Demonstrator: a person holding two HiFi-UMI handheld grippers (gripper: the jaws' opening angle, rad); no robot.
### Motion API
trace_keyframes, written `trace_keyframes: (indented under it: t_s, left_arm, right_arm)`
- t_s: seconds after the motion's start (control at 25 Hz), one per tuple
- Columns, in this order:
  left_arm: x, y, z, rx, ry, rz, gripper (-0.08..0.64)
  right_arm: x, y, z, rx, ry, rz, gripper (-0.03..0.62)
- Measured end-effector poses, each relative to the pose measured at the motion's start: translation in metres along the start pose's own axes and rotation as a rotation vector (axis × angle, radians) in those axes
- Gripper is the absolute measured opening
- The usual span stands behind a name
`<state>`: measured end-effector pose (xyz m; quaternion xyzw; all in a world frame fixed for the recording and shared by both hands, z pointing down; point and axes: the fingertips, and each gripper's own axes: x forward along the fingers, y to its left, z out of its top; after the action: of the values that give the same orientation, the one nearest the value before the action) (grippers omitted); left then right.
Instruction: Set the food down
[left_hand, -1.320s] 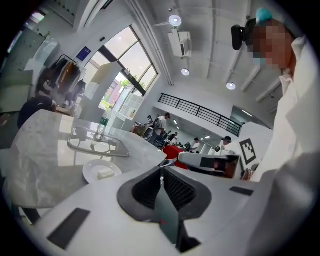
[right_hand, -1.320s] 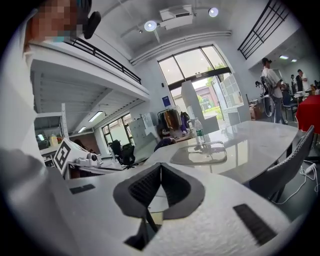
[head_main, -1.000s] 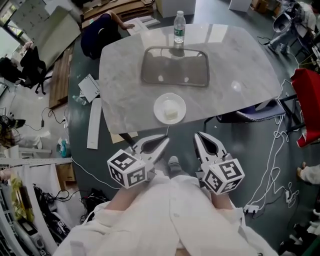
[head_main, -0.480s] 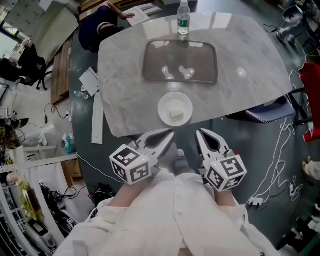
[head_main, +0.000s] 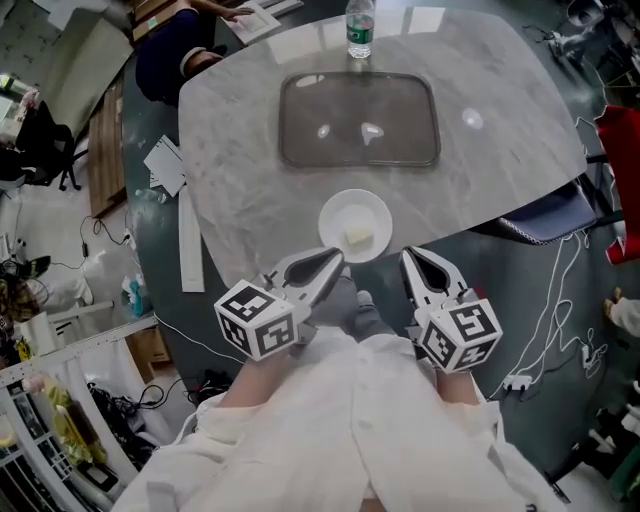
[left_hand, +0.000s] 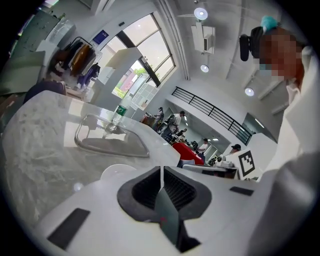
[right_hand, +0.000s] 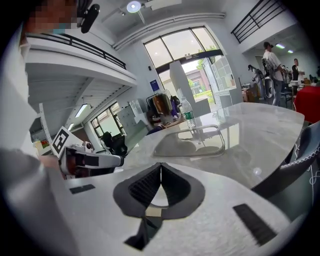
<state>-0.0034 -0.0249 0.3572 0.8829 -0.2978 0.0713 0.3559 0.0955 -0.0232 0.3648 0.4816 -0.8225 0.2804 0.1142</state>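
Marble tabletop (head_main: 240, 150), glossy, grey-veined; round white plate (head_main: 338, 208) bearing pale blocky food (head_main: 358, 238); rounded clear tray (head_main: 360, 120) beyond. Left gripper (head_main: 335, 262), right gripper (head_main: 410, 258) clenched empty, ribbed black pads (right_hand: 145, 186) pressed together.

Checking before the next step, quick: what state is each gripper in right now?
Left gripper: closed, jaws together, holding nothing.
Right gripper: closed, jaws together, holding nothing.

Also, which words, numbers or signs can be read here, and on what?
No text can be read.
On the bottle label: too small.
On the blue wall sign: too small.
On the cubes of the left gripper and right gripper: square patterns only, no letters.
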Motion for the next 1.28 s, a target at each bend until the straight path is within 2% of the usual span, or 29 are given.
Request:
trace_keyframes:
  t_s: [0.56, 0.92, 1.28]
  left_arm:
    - [0.013, 0.047, 0.009, -0.033, 0.072, -0.044, 0.029]
    - [0.028, 0.067, 0.009, -0.07, 0.079, 0.016, 0.029]
    - [0.032, 0.08, -0.006, -0.129, 0.085, 0.071, 0.029]
  right_arm:
    - [0.046, 0.003, 0.005, 0.017, 0.046, -0.028, 0.003]
    - [0.064, -0.017, 0.007, 0.038, 0.088, 0.001, 0.003]
    - [0.068, -0.031, -0.015, 0.043, 0.167, 0.005, 0.003]
